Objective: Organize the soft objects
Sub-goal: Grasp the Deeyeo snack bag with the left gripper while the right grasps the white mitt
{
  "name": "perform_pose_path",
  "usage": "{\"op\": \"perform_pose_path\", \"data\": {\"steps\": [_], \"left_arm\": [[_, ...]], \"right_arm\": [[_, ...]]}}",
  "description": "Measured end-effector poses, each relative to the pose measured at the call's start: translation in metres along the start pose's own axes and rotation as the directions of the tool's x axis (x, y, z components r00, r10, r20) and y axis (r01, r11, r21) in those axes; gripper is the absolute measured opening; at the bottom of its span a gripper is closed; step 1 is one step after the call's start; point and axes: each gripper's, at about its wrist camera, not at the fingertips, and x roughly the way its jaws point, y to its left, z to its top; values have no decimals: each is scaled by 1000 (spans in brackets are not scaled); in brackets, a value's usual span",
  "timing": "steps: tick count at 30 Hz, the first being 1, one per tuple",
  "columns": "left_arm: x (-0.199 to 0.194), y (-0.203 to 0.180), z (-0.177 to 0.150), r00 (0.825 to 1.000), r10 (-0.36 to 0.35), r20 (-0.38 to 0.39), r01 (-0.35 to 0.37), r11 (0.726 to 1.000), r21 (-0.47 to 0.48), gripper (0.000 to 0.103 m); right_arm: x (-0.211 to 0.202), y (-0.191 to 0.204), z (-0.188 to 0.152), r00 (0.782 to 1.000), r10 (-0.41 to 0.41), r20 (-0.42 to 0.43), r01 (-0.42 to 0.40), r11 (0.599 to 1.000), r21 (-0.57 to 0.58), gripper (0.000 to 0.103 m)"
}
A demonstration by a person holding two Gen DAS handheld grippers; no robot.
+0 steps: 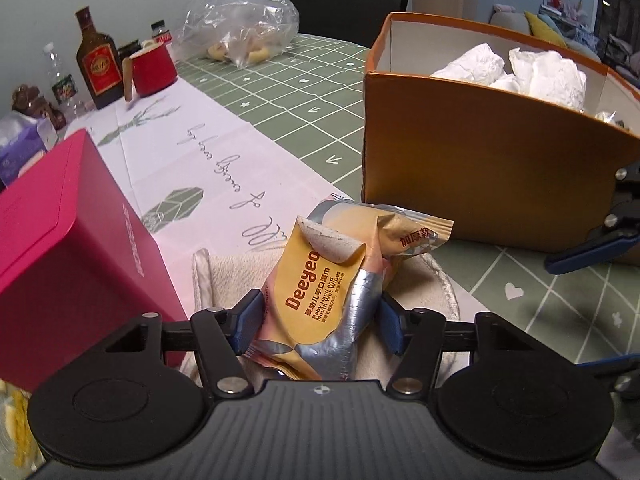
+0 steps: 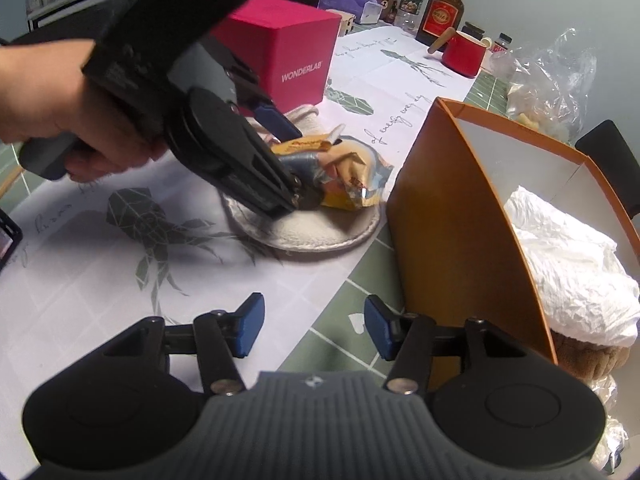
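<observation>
The orange box point(image 1: 480, 184) stands on the counter point(image 1: 304, 120) and serves as the landmark here. Just in front of its near corner, a crumpled pack of wet wipes point(image 1: 320, 288) lies on a round cream pad point(image 2: 316, 232), the pack's far end close to the box wall but apart from it. The left claw point(image 1: 318, 326) straddles that pack, its blue pads pressed against both sides of the wrapper, which buckles between them, so it is gripping the wipes; in the right wrist view a hand point(image 2: 68, 120) holds this tool, angled down onto the pad. The right claw point(image 2: 314, 330) hovers over the counter beside the box's near wall, its blue pads spread apart with nothing between them. Inside the box lie bunched white soft things point(image 2: 568, 256), and a brown plush thing point(image 2: 588, 354) sits under them at the near end. On the far side of the pad from the box stands a pink carton point(image 2: 288, 48). Beyond it, further from the box, are a red mug point(image 1: 154, 68), a dark bottle point(image 1: 98, 64) and a clear plastic bag point(image 1: 240, 20).
</observation>
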Motion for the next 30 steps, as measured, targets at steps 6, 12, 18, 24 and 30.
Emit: {"op": "perform_pose_path", "data": {"steps": [6, 12, 18, 24, 30], "left_arm": [[-13, 1, -7, 999, -37, -38, 35, 998, -59, 66], [-45, 17, -16, 998, -45, -43, 38, 989, -146, 62], [-84, 42, -38, 1000, -11, -11, 8, 973, -231, 61], [-101, 65, -64, 999, 51, 2, -47, 949, -312, 59], [-110, 71, -80, 996, 91, 6, -85, 948, -308, 59]], "right_arm": [[3, 7, 0, 999, 9, 35, -7, 999, -53, 61], [12, 20, 0, 995, -2, 96, 15, 991, -132, 71], [27, 26, 6, 993, -6, 116, 22, 989, -143, 78], [38, -3, 15, 994, 87, 71, -101, 972, 214, 76], [37, 16, 16, 995, 16, 101, -26, 994, 106, 77]]}}
